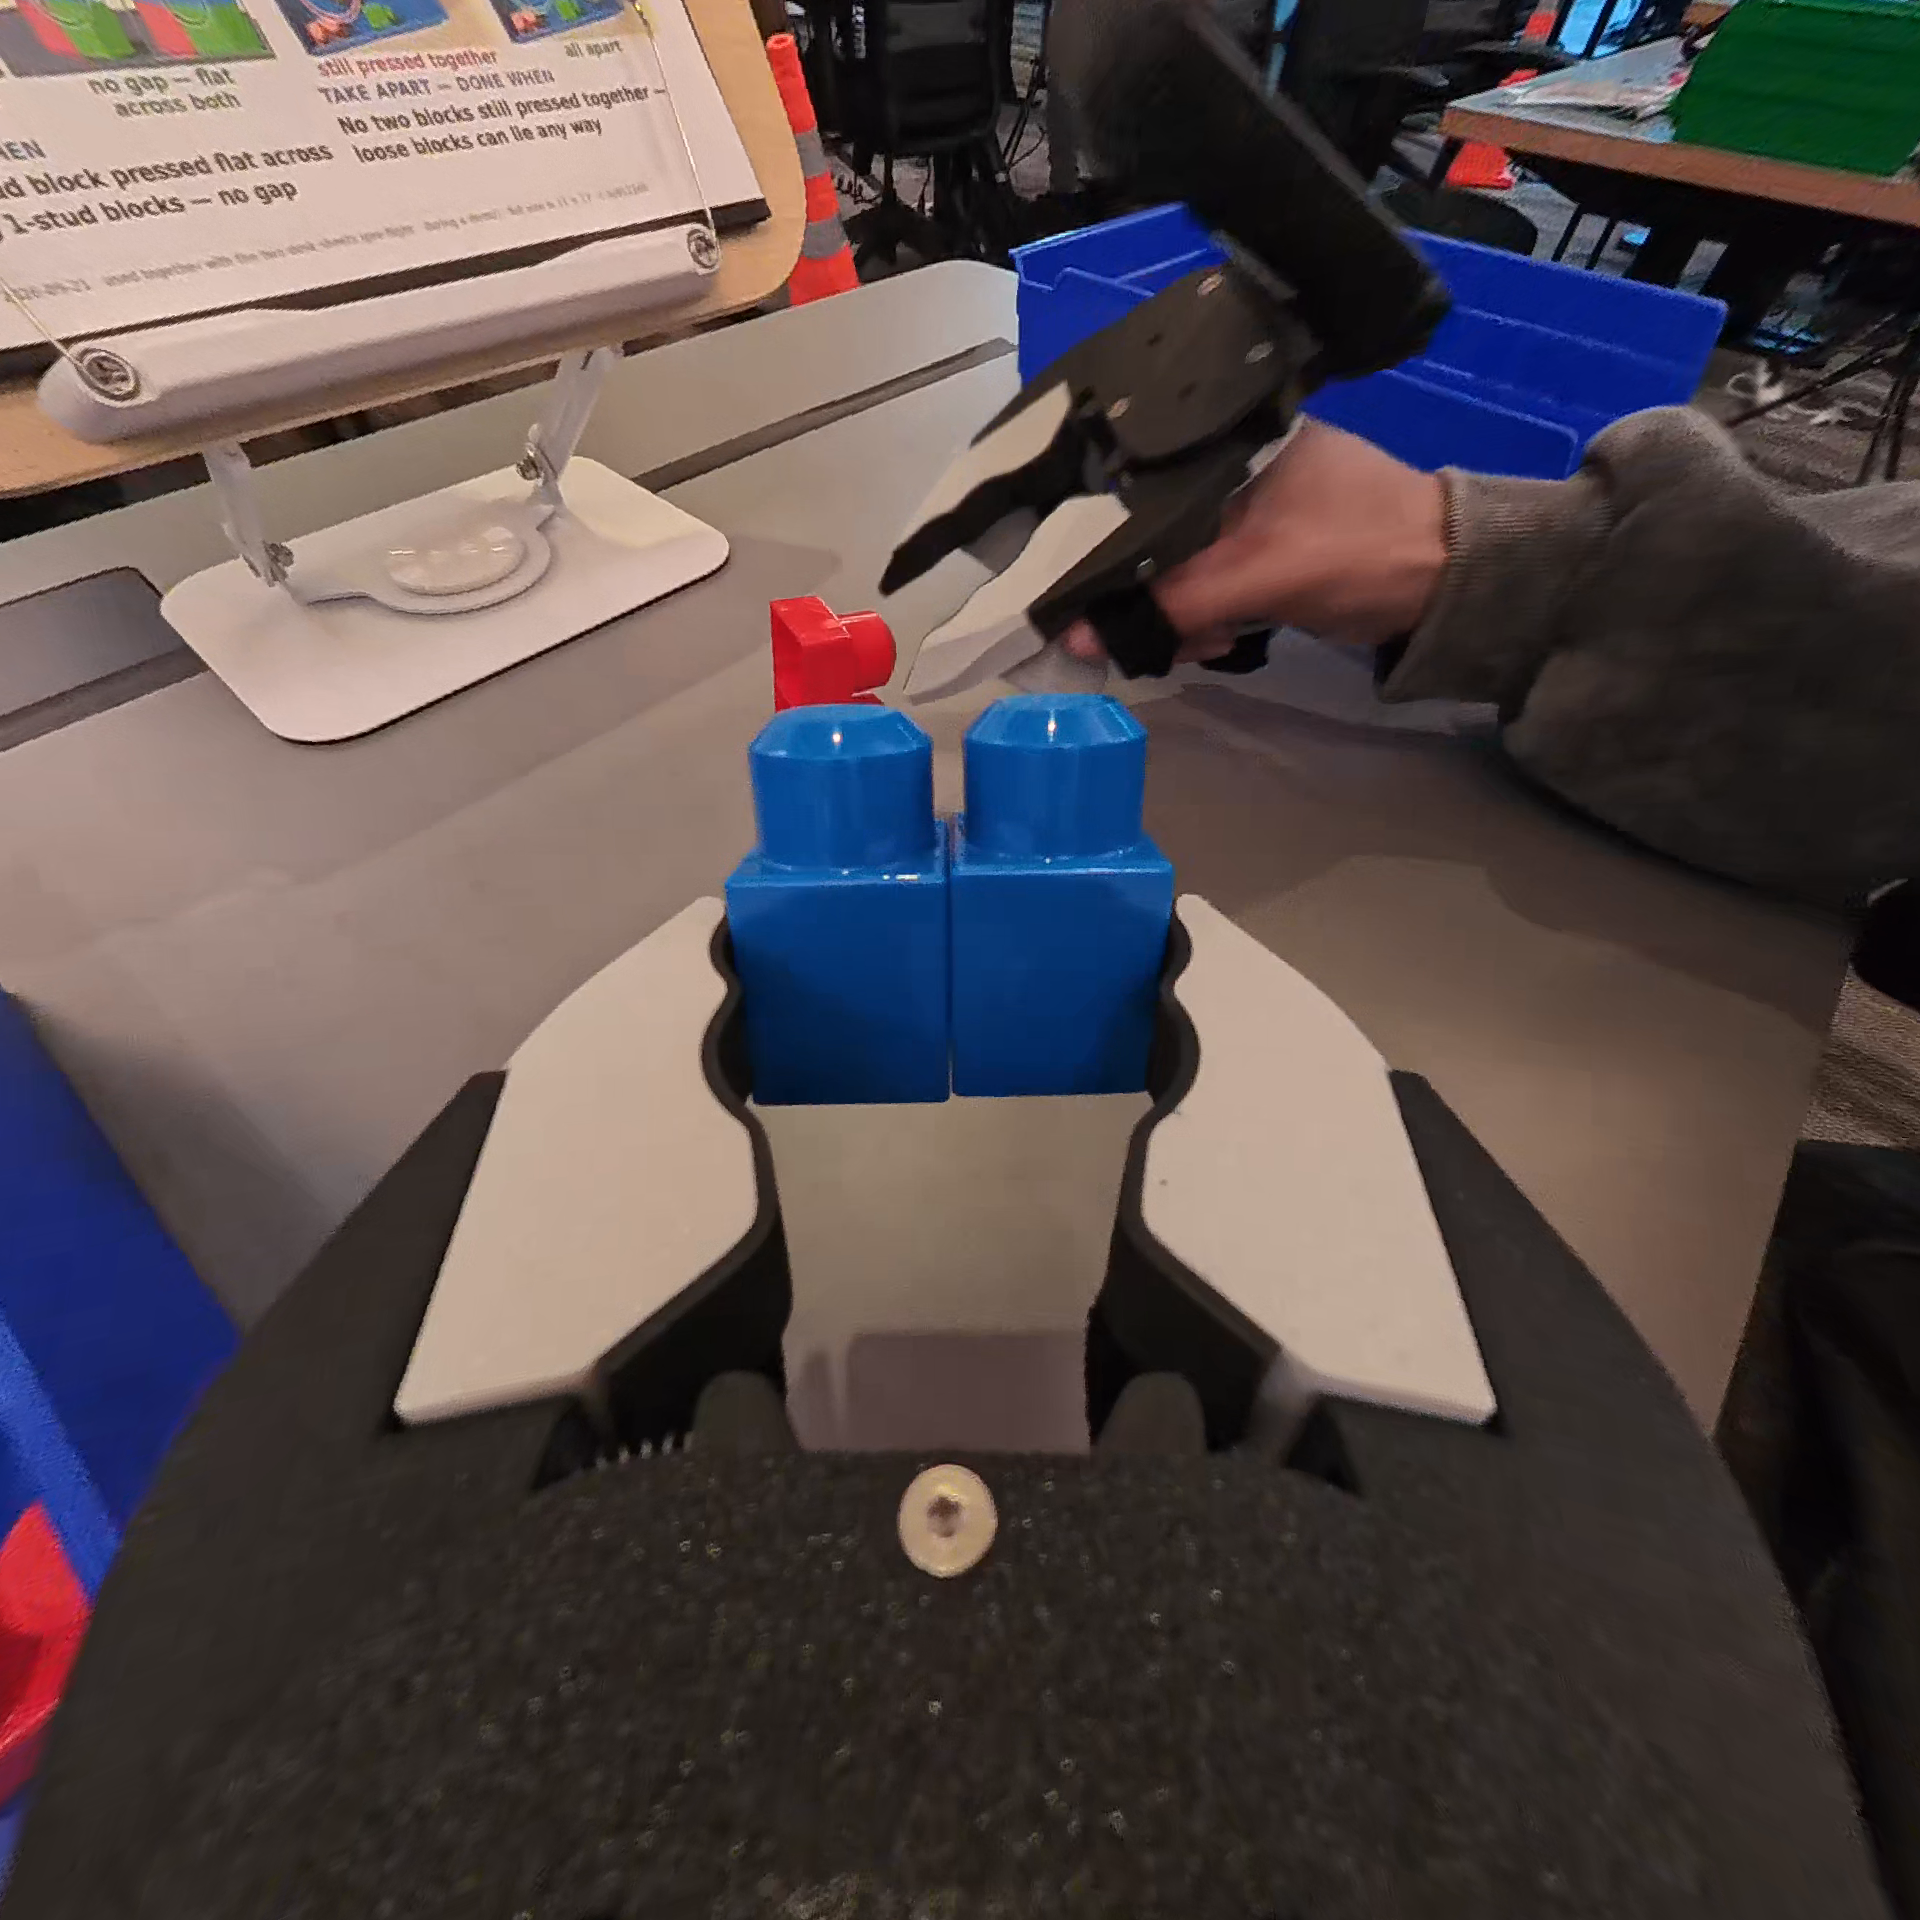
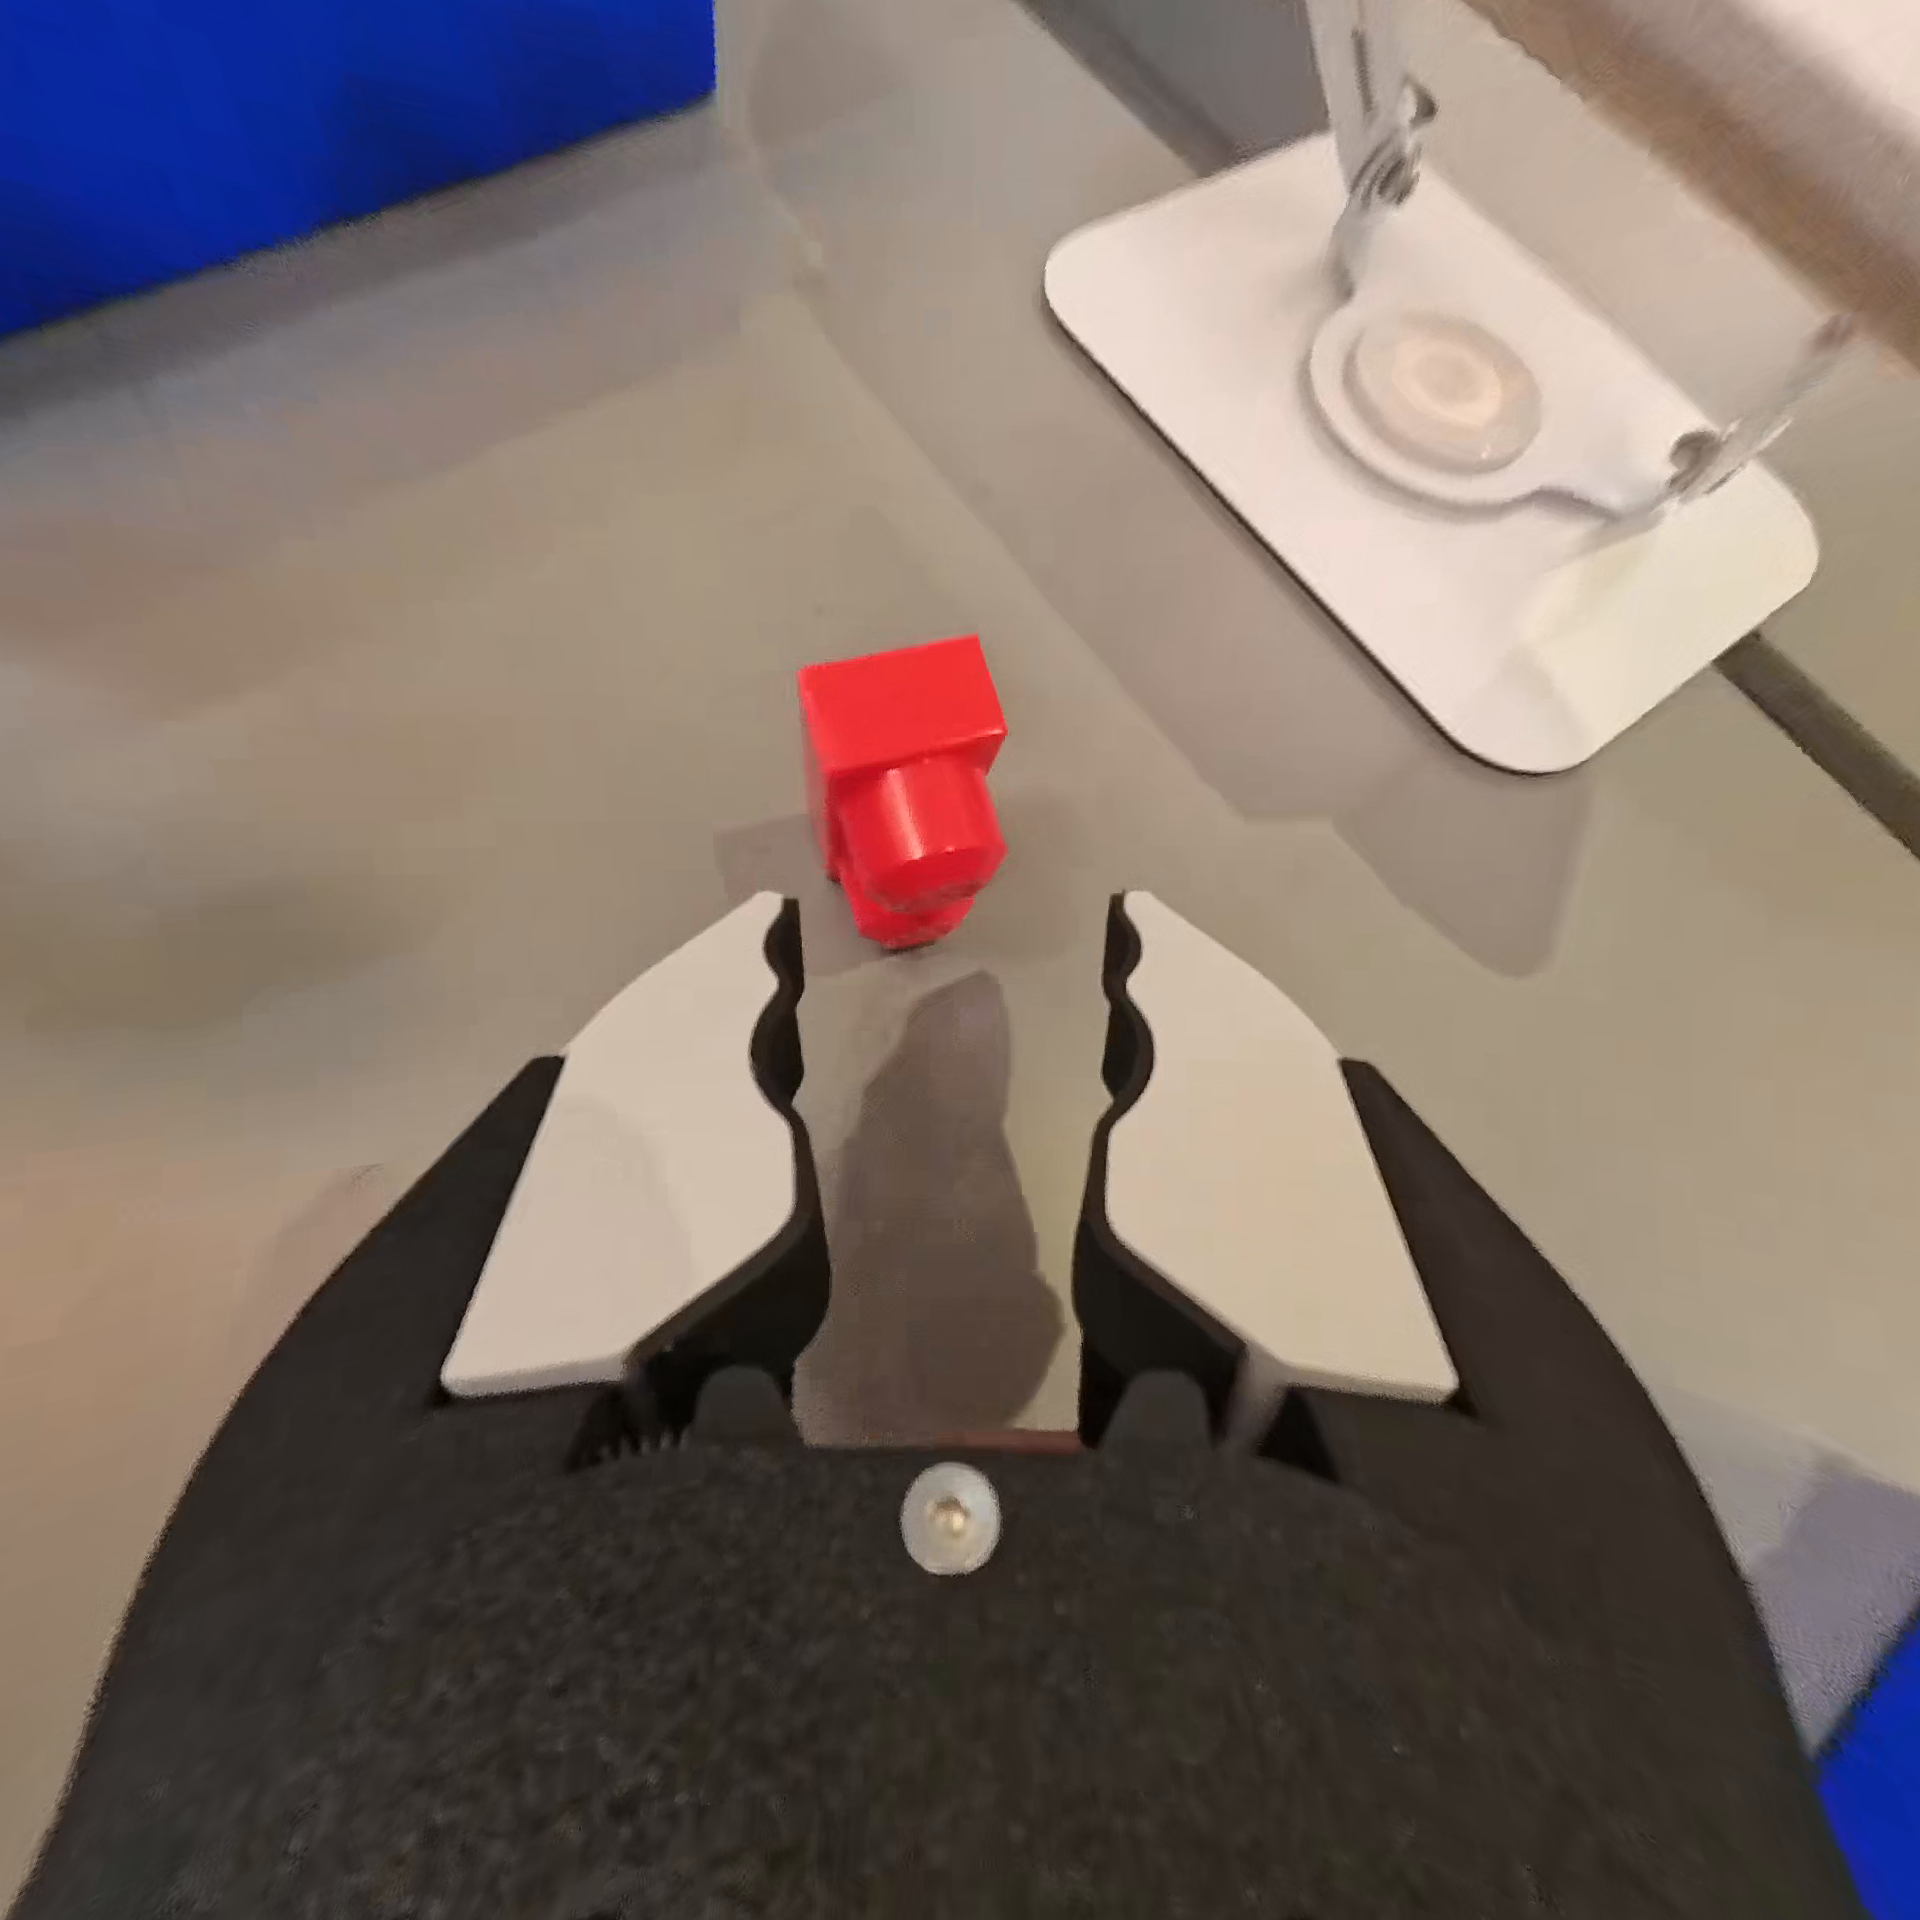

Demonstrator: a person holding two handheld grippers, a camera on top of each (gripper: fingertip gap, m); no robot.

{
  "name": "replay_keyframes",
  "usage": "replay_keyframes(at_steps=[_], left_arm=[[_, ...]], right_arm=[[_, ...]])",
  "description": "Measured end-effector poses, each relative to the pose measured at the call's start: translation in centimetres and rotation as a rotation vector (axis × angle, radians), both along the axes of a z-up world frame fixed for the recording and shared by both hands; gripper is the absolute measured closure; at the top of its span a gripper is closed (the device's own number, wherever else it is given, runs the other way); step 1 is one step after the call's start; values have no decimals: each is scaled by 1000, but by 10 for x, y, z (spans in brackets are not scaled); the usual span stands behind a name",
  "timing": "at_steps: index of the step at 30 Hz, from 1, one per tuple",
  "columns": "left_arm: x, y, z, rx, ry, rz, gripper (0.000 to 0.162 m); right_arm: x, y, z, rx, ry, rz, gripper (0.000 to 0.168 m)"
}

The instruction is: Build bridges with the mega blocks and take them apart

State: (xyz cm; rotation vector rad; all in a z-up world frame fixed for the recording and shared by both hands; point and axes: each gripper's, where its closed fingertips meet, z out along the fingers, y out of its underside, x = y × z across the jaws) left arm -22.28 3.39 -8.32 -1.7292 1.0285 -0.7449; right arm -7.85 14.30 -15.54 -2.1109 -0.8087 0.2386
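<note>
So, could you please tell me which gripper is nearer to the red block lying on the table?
Right. The right gripper is open, its tips just short of the red block. The left gripper is farther back, shut on two blue blocks.

Grey table [image 2: 416, 727]: red block [image 2: 902, 769], stand base [image 2: 1455, 582], perhaps bin [image 1: 1507, 343].

We lose the lower half of the red block [image 1: 826, 655] behind the blue blocks [image 1: 948, 914] in the left wrist view. The instruction sheet [image 1: 343, 145] runs off the top-left edge, and the far blue bin [image 2: 312, 135] is all blur.
</note>
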Motion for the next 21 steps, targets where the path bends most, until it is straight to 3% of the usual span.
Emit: replay_keyframes(at_steps=[4,6,16,21], left_arm=[[-1,0,-3,2,6,-15,88],[0,2,-7,-3,19,-20,88],[21,28,-17,76,129,-52,88],[47,38,-10,35,65,-151,88]], right_arm=[[-11,14,-22,-60,28,43,115],[-19,14,-22,-72,59,90,141],[-17,-44,91,-121,200,168,141],[2,-71,116,-116,111,226,141]])
